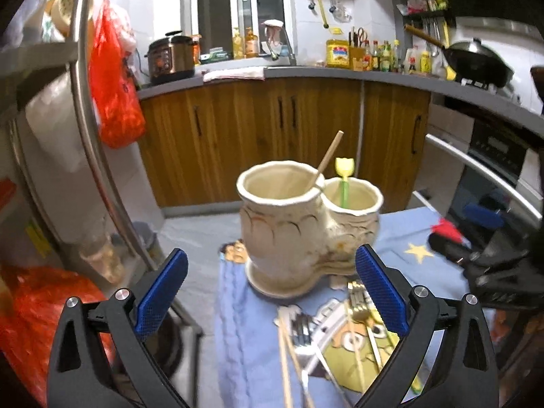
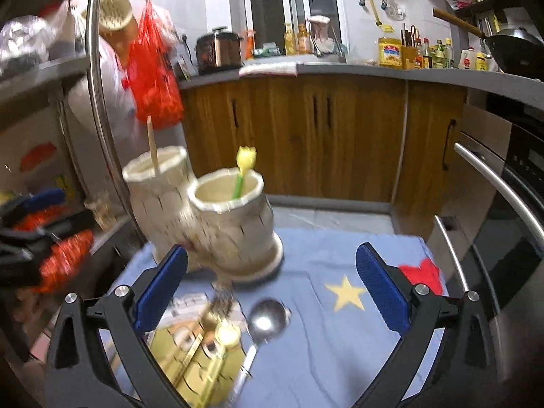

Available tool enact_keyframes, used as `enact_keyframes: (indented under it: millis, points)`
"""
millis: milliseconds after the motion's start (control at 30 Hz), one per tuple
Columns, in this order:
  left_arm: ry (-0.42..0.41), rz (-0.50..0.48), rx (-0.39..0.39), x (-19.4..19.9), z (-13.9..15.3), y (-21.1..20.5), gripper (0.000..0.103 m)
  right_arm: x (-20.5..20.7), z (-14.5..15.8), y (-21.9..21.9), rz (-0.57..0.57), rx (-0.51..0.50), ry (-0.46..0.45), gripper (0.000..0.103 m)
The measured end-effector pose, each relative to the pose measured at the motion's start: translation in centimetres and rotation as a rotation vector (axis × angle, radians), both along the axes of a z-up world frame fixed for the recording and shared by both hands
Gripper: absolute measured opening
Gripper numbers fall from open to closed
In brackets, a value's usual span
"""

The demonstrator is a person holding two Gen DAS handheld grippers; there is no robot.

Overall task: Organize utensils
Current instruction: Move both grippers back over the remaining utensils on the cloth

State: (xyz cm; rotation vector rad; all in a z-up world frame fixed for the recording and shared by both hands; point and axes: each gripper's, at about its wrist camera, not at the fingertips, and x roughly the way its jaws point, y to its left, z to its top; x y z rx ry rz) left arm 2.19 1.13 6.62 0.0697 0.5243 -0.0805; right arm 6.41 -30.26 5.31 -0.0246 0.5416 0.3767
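Steel round-bowled spoon (image 2: 267,318) lies at 6 o'clock, handle toward camera, between the wide-open, empty right hand-held gripper (image 2: 272,292) jaws; left hand-held gripper (image 1: 272,292) likewise wide.

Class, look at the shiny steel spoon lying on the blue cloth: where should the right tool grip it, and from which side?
Grip the steel spoon by its thin handle, not the round bowl, coming straight down from above. It lies flat on the blue cloth, so the open right tool can straddle the narrow handle across its width.
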Motion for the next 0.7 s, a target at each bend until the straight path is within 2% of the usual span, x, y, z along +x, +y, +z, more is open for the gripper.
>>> enact_keyframes:
  millis: [100,167,367,567,700]
  points:
    - [-0.063,0.029,0.008,-1.2,-0.7,0.3,0.098,-0.3,-1.2,0.1,0.01,-0.051,0.032,0.098]
    - [-0.061,0.045,0.023,-1.3,-1.4,0.4,0.098,-0.6,-1.9,0.0,0.021,-0.061,0.047,0.098]
    - [0.014,0.05,-0.044,-0.8,-4.1,1.9,0.098,-0.4,-3.7,-0.7,0.008,-0.089,0.098,0.098]
    - [0.074,0.062,0.02,0.5,-6.9,2.7,0.098,1.2,-5.1,-1.6,-0.047,-0.143,0.141,0.098]
    - [0.18,0.018,-0.012,1.2,-8.2,3.2,0.098,1.6,-5.5,-2.1,-0.023,-0.121,0.189,0.098]
